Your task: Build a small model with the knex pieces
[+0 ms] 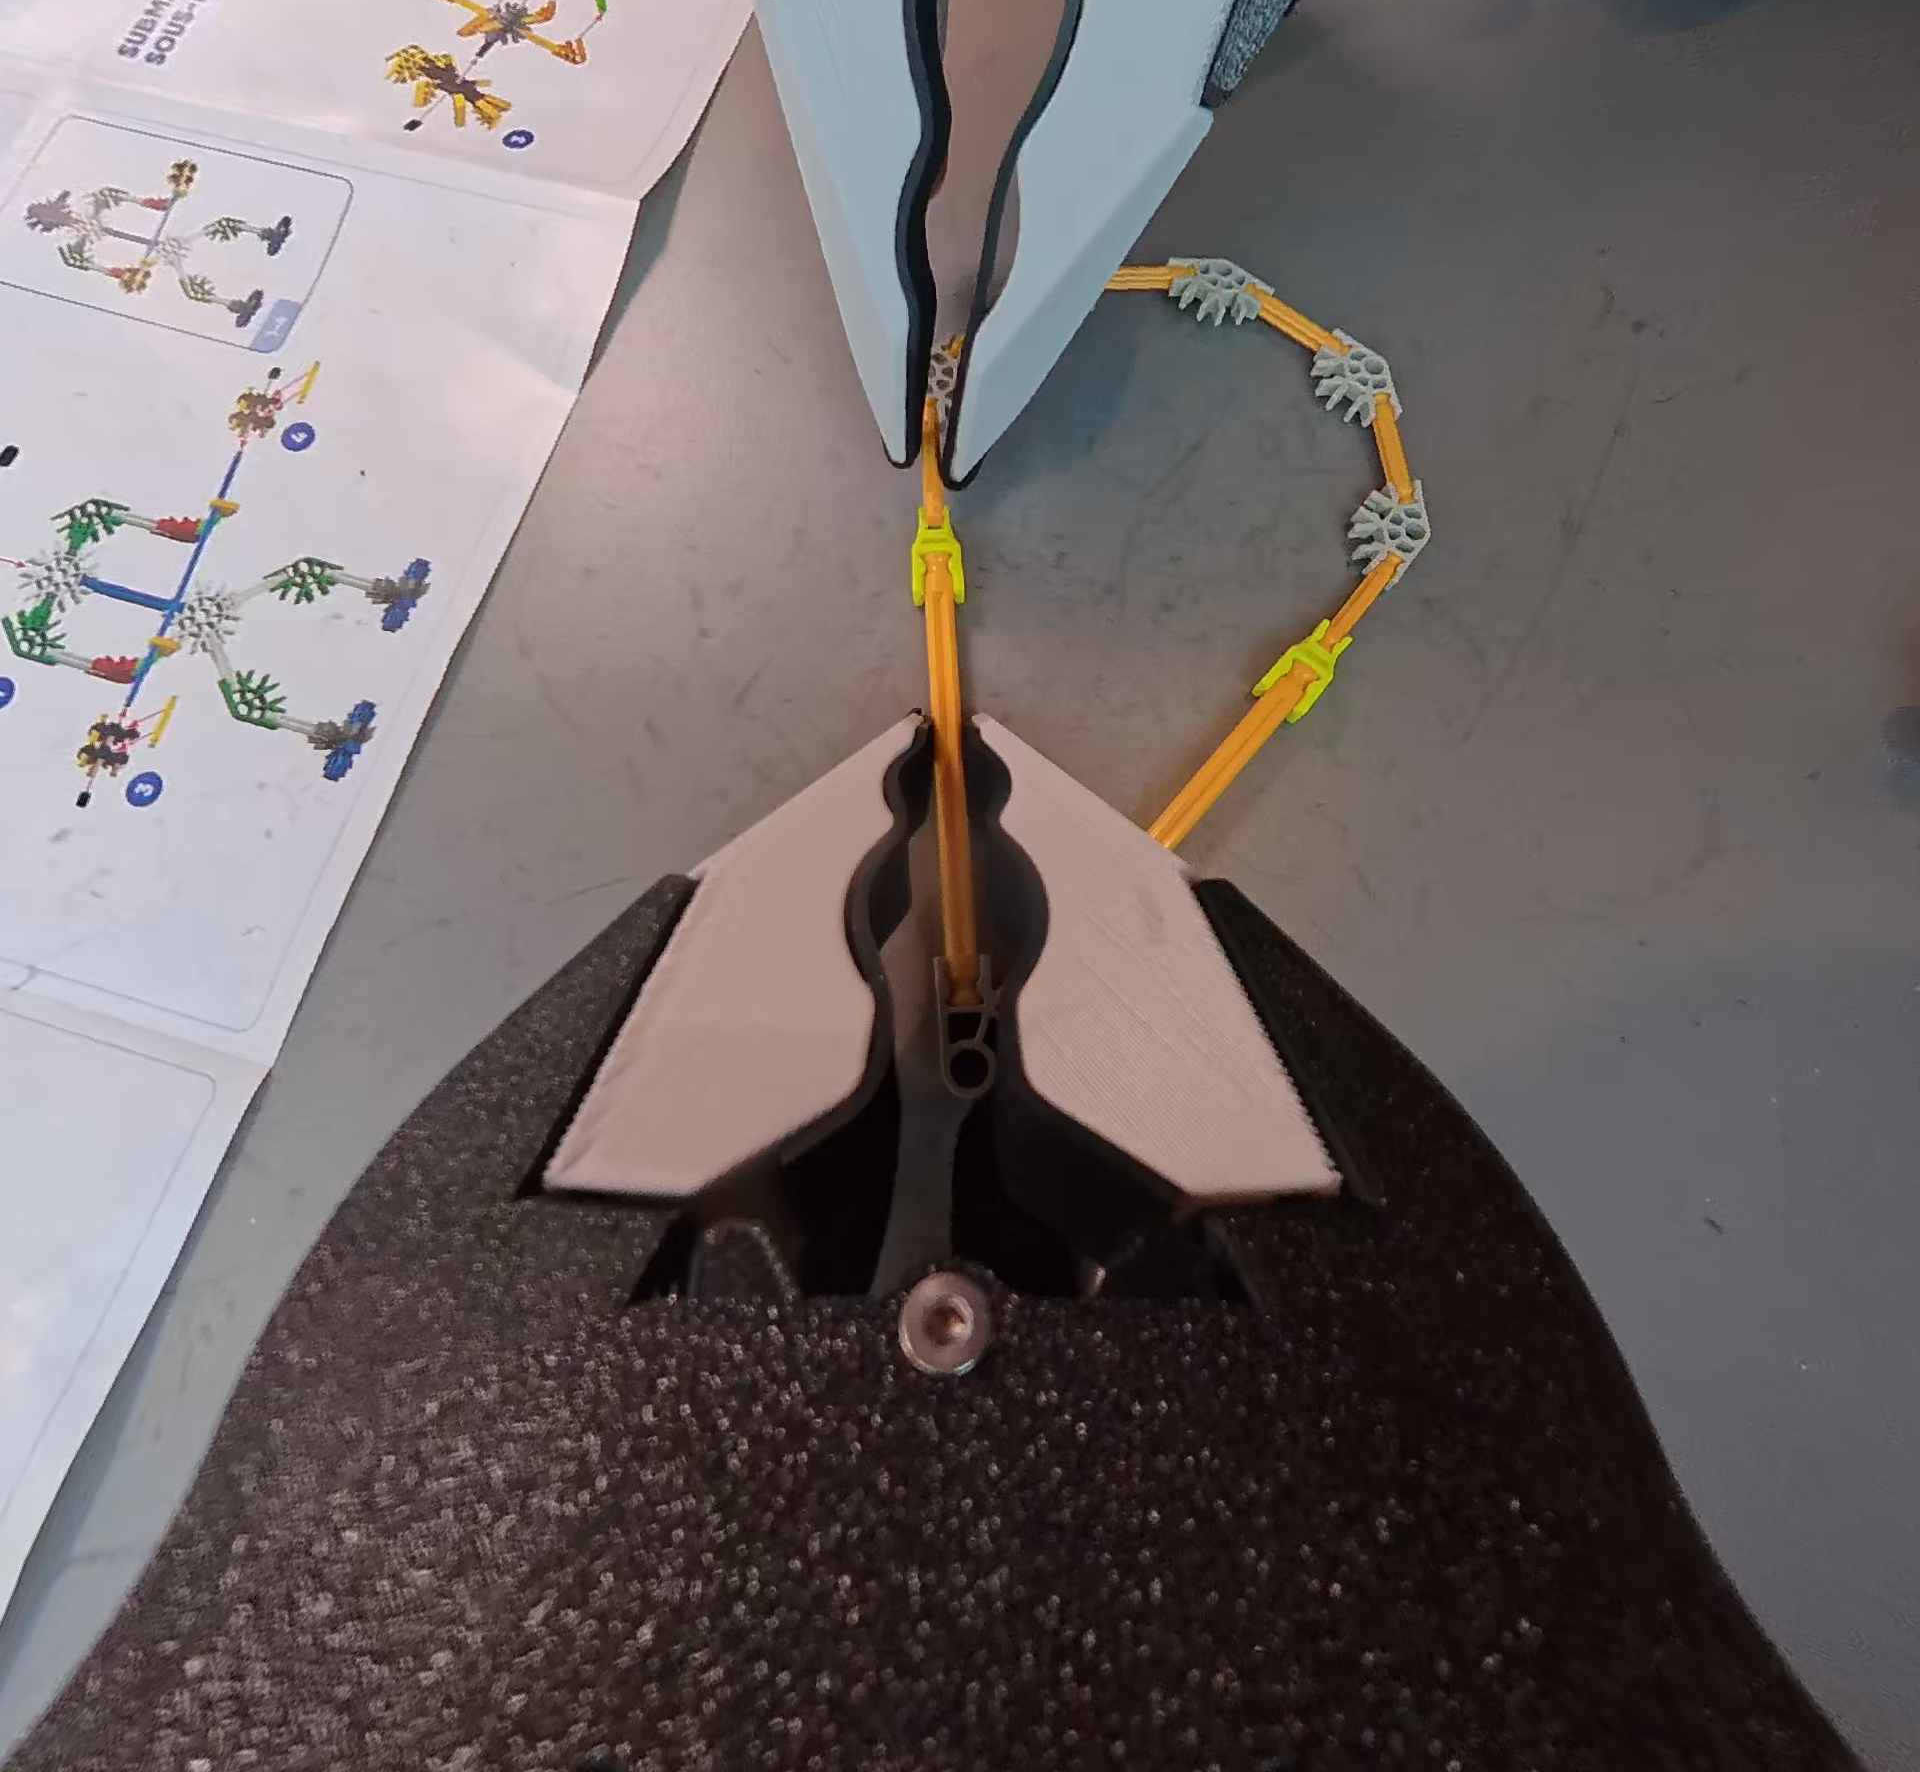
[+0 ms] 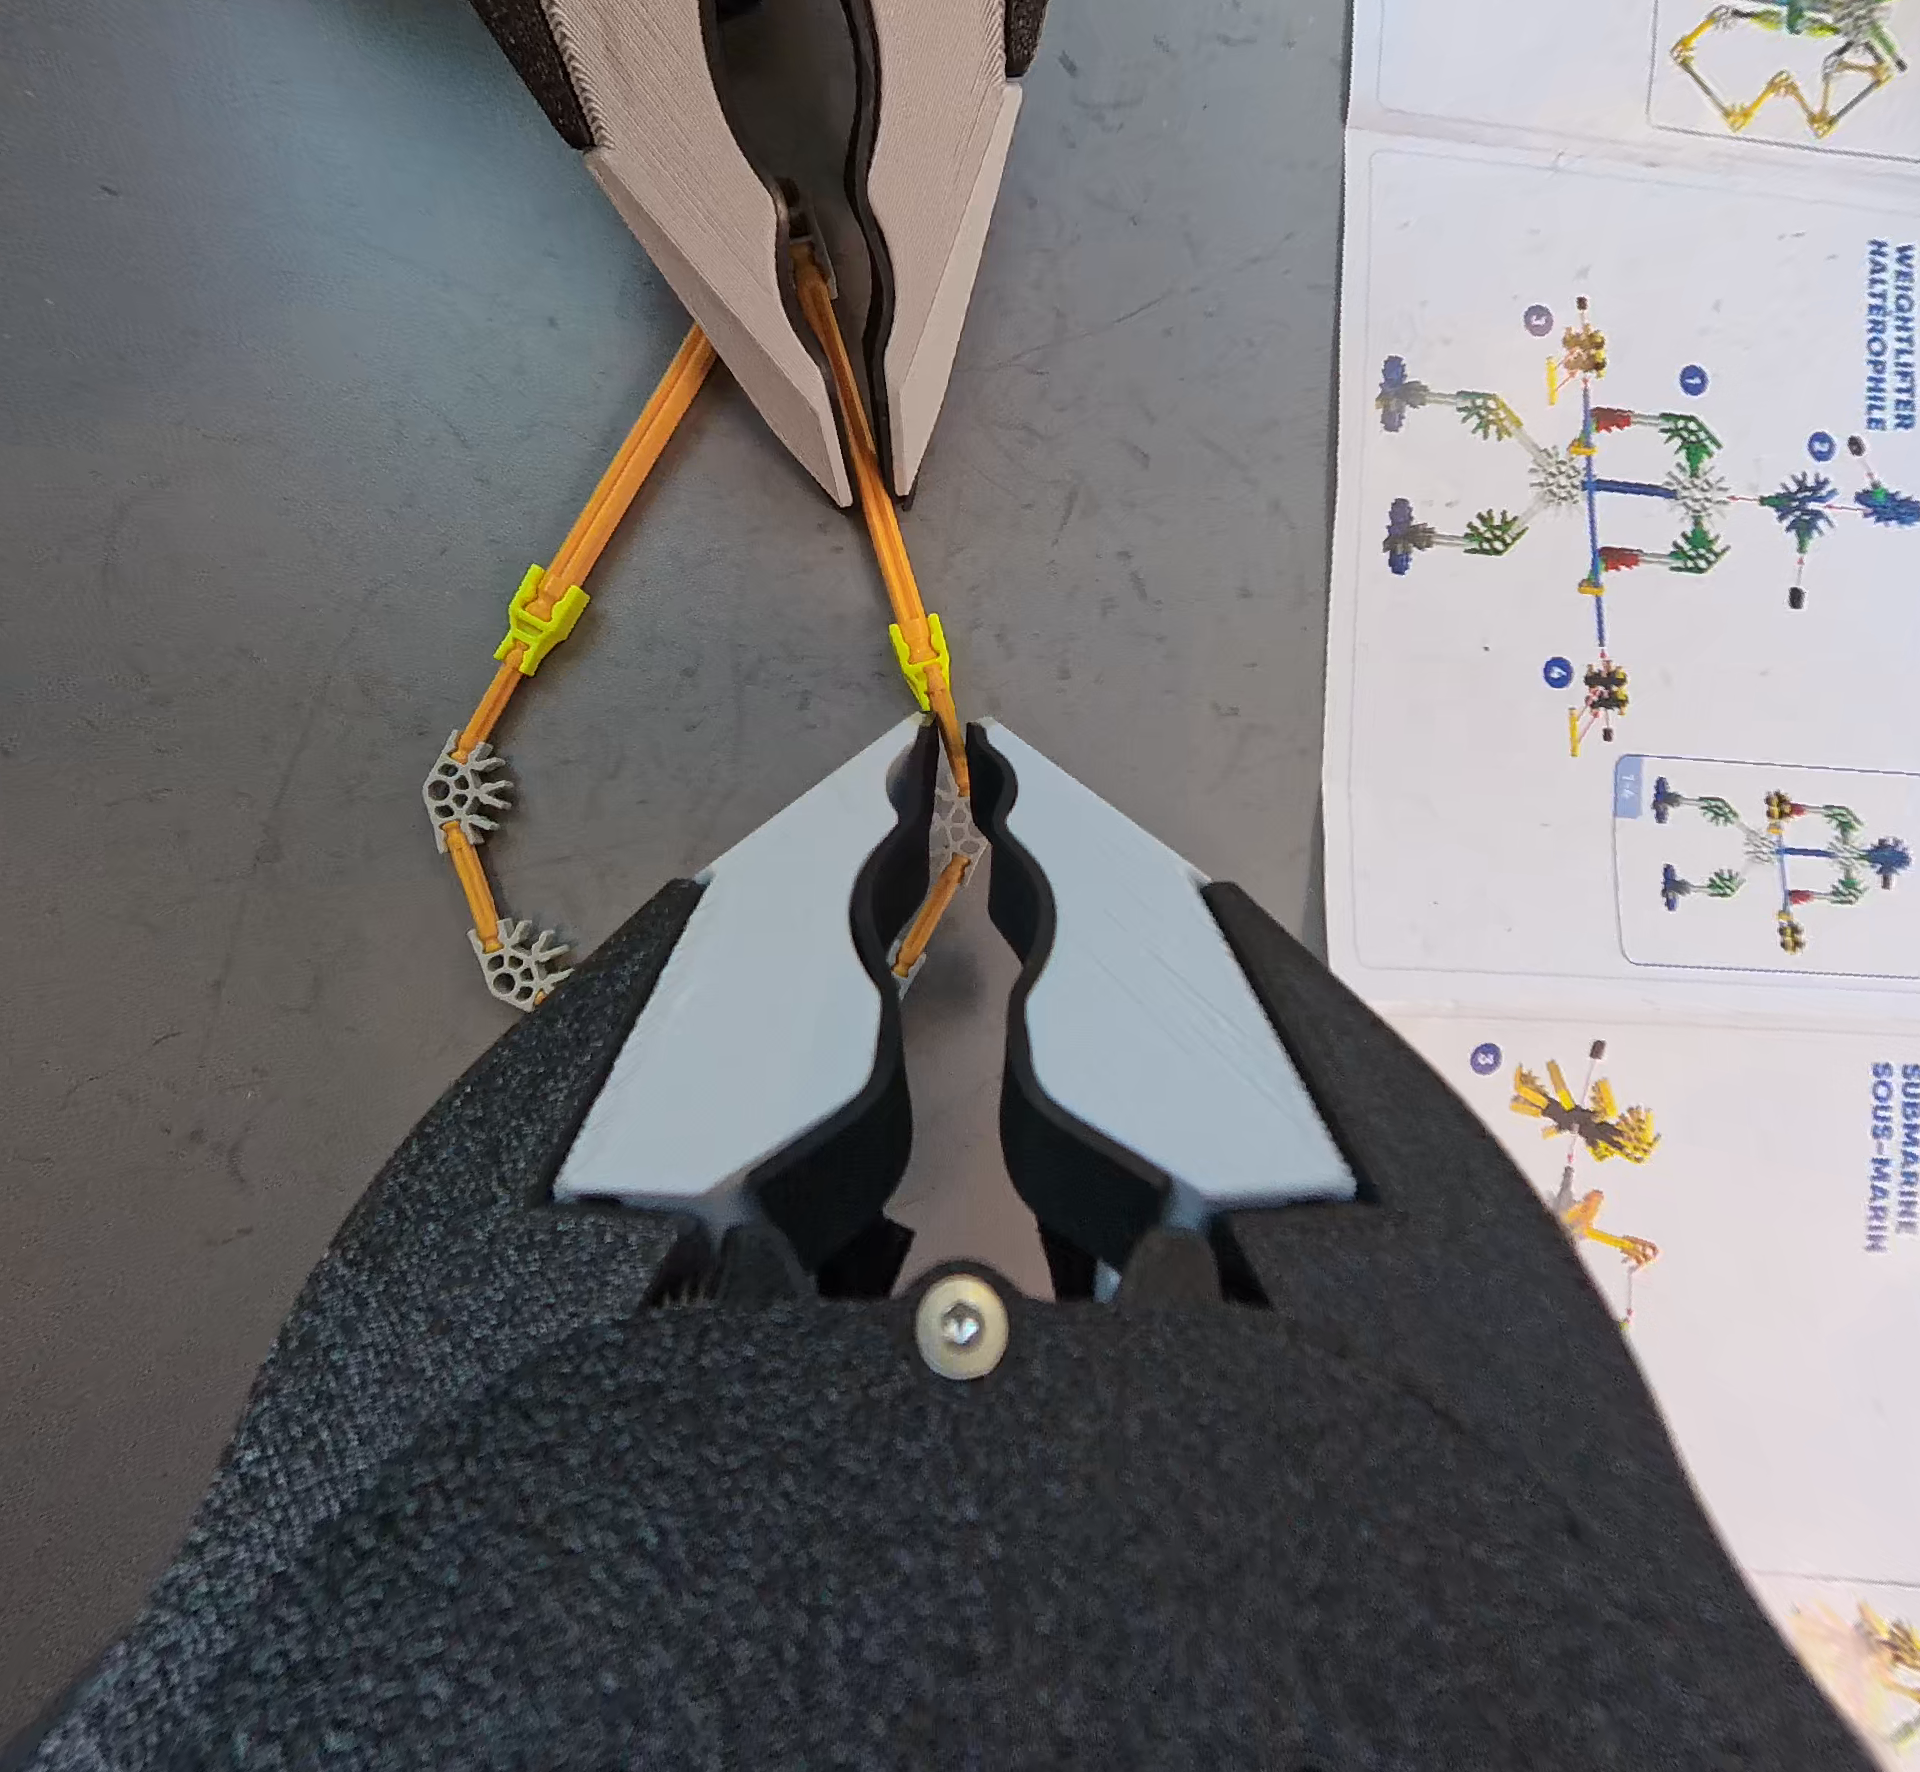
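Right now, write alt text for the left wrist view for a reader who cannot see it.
The left hand-held gripper is shut on an orange rod of a looped rod chain with grey connectors, while the right hand-held gripper opposite pinches the chain's far side. Both are over a grey table, with an instruction sheet to the left.

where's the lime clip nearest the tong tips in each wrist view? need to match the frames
Left wrist view: lime clip sits centre, on the orange rod between the right tongs above and the left tongs below.
Right wrist view: same lime clip sits centre, just above the right tongs.
Shared landmark: the instruction sheet, left edge in the left wrist view, right edge in the right wrist view.
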A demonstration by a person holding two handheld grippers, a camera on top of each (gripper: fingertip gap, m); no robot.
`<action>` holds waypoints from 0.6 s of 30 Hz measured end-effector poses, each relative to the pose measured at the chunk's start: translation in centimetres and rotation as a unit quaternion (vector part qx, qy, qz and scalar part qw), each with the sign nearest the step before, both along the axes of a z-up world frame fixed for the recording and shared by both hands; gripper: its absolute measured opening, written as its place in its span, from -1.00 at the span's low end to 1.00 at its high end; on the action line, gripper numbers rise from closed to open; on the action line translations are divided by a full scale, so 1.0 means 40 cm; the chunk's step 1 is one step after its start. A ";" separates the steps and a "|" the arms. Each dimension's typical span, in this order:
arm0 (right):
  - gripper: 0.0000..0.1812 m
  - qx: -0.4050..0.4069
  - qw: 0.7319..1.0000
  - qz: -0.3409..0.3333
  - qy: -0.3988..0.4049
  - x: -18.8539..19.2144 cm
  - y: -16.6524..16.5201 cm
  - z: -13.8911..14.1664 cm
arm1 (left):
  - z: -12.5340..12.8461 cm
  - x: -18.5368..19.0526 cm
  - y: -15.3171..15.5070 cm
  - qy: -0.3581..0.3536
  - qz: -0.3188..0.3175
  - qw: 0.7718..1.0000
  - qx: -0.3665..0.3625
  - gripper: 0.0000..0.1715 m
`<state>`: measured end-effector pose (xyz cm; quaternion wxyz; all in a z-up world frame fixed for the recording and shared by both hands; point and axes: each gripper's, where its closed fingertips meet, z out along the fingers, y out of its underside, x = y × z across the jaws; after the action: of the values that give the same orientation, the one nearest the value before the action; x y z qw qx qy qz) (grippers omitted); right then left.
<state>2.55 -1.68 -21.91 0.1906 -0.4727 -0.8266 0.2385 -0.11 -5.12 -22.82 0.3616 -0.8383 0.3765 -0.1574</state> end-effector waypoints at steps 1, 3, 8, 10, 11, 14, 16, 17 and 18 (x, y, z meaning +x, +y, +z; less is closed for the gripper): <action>-0.95 0.002 1.000 -0.003 -0.003 0.001 0.004 -0.004 | 0.000 0.000 0.000 0.001 0.000 1.000 0.000 -0.94; -0.96 0.002 1.000 -0.006 -0.014 0.005 0.007 -0.014 | 0.000 0.000 0.000 0.002 0.000 1.000 0.001 -0.94; -0.95 -0.001 1.000 -0.007 -0.018 0.004 0.006 -0.019 | 0.000 0.000 -0.001 0.002 -0.002 1.000 0.003 -0.94; -0.95 -0.008 1.000 -0.011 -0.019 0.004 0.006 -0.020 | 0.000 0.000 -0.001 0.005 -0.004 1.000 0.005 -0.94; -0.95 -0.012 1.000 -0.013 -0.021 0.004 0.006 -0.020 | 0.000 0.000 0.000 0.003 -0.003 1.000 0.004 -0.94; -0.95 -0.016 0.999 -0.016 -0.026 0.004 0.006 -0.021 | 0.002 0.000 0.000 -0.007 0.004 1.000 -0.006 -0.93; -0.96 -0.015 0.999 -0.016 -0.027 0.004 0.005 -0.022 | 0.007 0.000 0.006 -0.019 0.015 1.000 -0.012 -0.90; -0.96 -0.014 0.999 -0.017 -0.028 0.004 0.005 -0.022 | 0.011 0.003 0.010 -0.024 0.019 0.999 -0.011 -0.87; -0.96 -0.014 0.999 -0.018 -0.028 0.004 0.005 -0.022 | 0.015 0.008 0.013 -0.027 0.020 0.999 -0.010 -0.86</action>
<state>2.72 -1.47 -22.77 0.1649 -0.4965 -0.8197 0.2334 0.22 -4.61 -22.22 0.3666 -0.8445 0.3484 -0.1761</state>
